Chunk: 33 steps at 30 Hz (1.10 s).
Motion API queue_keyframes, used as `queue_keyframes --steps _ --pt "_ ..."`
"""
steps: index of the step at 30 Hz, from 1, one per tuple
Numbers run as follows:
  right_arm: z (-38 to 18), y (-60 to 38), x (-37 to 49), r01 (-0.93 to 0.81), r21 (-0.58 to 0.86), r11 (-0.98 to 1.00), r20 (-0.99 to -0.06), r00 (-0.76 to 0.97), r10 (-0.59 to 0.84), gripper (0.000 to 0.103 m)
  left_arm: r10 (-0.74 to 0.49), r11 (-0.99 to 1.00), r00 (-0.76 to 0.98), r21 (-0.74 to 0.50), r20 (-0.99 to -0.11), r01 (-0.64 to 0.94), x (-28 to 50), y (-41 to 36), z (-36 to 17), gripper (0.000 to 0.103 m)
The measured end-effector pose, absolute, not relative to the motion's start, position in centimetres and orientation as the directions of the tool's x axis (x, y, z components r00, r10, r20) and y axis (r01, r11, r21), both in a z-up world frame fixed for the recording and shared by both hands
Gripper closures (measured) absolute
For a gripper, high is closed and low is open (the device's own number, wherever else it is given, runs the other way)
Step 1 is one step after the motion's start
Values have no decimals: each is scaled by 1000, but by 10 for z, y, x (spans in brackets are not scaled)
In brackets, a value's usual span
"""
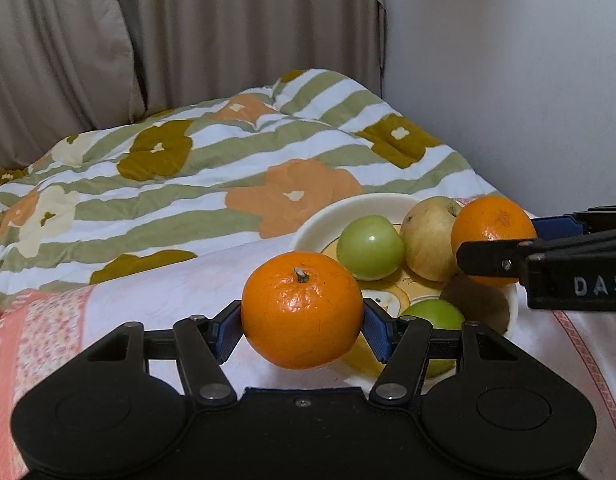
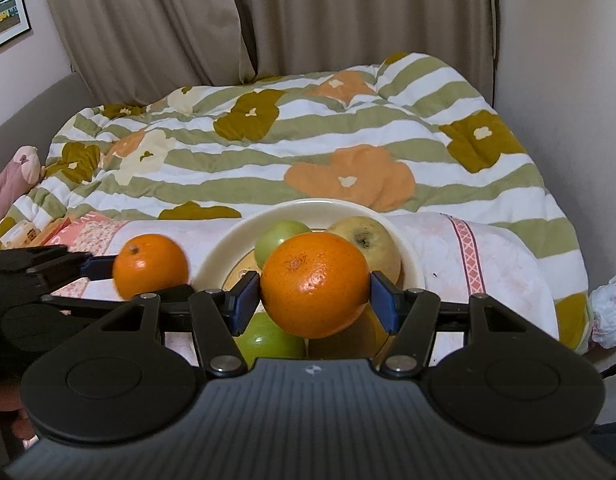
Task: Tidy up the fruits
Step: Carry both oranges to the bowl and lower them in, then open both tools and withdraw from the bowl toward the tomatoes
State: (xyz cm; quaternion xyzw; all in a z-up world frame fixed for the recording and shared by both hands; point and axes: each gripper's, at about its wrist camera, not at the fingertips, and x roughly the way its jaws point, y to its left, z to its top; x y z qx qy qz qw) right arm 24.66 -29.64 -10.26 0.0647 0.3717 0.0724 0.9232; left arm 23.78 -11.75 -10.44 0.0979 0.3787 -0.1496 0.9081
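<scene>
My left gripper [image 1: 302, 330] is shut on an orange [image 1: 301, 308] with a short stem, held just left of a cream bowl [image 1: 328, 216]. My right gripper [image 2: 314, 300] is shut on a second orange [image 2: 314, 284], held over the same bowl [image 2: 211, 256]. In the bowl lie a green apple [image 1: 370, 247], a yellowish apple [image 1: 426, 236] and another green apple [image 1: 436, 316] at the near side. The right gripper with its orange [image 1: 492, 224] shows at the right edge of the left wrist view. The left gripper's orange [image 2: 149, 266] shows at the left of the right wrist view.
The bowl sits on a pink-and-white cloth [image 2: 488, 252] over a bed. A striped floral quilt [image 1: 179, 184] is bunched behind it. Beige curtains [image 2: 308, 12] and a white wall [image 1: 508, 80] close off the back and right. A pink soft toy [image 2: 11, 180] lies far left.
</scene>
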Motion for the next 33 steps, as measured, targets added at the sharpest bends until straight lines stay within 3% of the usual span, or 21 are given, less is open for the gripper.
queue_keyframes --steps 13,18,33 --pt "-106 -308 245 -82 209 975 -684 700 205 29 -162 916 626 120 -763 383 255 -146 -126 35" --pt "-99 -311 243 -76 201 977 -681 706 195 29 -164 920 666 132 -728 370 243 -140 -112 16" --pt "-101 -282 255 -135 159 978 -681 702 208 29 -128 968 715 70 -687 241 198 -93 -76 6"
